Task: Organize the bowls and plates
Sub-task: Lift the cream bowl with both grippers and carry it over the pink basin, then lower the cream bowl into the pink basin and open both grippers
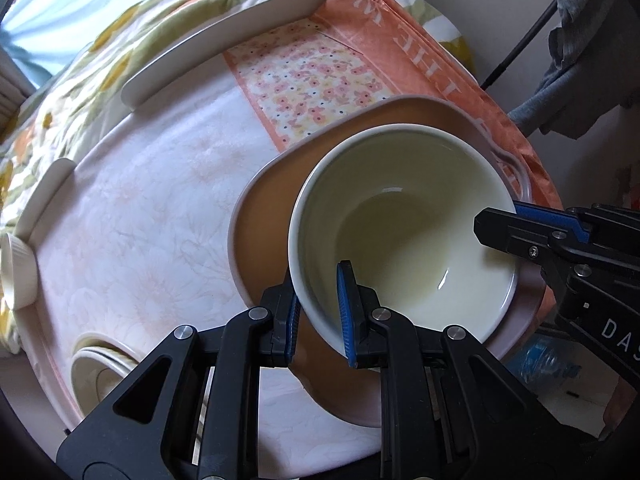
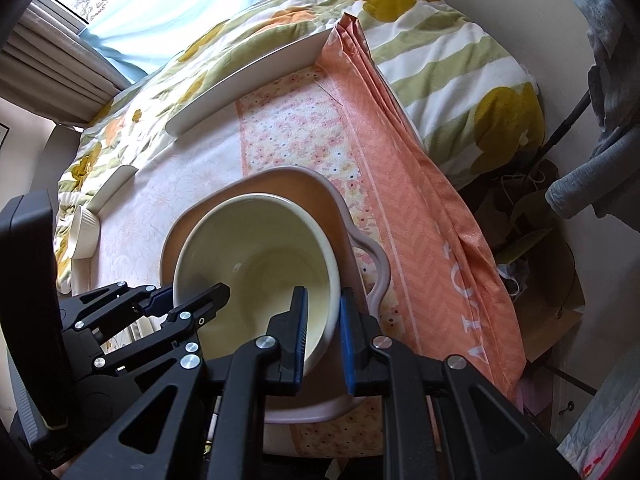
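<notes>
While both claws pinch its rim, the bowl (image 1: 400, 232) sits w/in the dish (image 1: 276, 216)

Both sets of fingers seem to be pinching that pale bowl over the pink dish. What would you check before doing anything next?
1. Left gripper fingers clamp the bowl wall: ok.
2. Right gripper fingers clamp the opposite wall: ok.
3. Bowl sits inside the pink dish: ok.
4. Bowl base resting flat on the dish: cannot tell.
5. Bowl empty: ok.
6. Small white bowl clear of the dish: ok.
</notes>
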The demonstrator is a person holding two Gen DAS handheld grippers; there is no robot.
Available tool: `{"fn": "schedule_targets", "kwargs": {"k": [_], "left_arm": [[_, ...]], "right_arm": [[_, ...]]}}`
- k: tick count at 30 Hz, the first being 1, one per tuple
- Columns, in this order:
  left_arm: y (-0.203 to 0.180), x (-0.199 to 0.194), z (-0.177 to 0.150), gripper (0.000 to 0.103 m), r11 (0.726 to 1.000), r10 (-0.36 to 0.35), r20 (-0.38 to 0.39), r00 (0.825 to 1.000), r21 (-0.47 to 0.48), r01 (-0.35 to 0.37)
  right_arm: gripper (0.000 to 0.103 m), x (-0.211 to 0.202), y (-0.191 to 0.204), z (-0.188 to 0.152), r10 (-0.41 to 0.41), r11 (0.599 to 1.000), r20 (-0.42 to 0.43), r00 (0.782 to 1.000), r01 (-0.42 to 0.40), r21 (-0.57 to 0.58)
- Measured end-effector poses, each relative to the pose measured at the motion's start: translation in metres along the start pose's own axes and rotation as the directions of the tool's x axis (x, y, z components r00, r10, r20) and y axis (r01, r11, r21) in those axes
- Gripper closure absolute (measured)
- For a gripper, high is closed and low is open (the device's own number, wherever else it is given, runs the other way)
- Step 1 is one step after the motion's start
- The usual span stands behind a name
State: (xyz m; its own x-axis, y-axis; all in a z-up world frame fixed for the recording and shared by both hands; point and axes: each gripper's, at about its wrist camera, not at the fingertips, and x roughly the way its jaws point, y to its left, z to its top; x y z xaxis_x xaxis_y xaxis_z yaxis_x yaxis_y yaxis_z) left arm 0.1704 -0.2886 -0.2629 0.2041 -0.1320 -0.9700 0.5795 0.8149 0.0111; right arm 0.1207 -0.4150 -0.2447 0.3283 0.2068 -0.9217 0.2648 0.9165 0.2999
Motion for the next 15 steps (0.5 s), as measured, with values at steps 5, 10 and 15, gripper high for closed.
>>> {"fn": "schedule_targets", "kwargs": {"k": [5, 10, 15], "left_arm": [[-0.003, -0.001, -0.003, 0.088, 0.999, 0.032, 0.007, 0.999, 0.026, -0.032], [-0.001, -0.009, -0.002, 0.088, 0.999, 0.033, 0.033, 0.999, 0.017, -0.034], [0.002, -0.014, -0.004, 0.088, 1.000, 0.021, 0.039, 0.999, -0.005, -0.020]], "right_arm": [[0.089, 0.000, 0.000, -0.002, -0.003, 1.000, 0.000, 1.000, 0.003, 0.005], [0.089, -0.004, 0.004, -0.003, -0.035, 0.999, 0.014, 0.999, 0.035, -0.017], [0.089, -0.006, 0.001, -0.004, -0.028, 1.000, 0.015, 0.999, 0.028, -0.009]]}}
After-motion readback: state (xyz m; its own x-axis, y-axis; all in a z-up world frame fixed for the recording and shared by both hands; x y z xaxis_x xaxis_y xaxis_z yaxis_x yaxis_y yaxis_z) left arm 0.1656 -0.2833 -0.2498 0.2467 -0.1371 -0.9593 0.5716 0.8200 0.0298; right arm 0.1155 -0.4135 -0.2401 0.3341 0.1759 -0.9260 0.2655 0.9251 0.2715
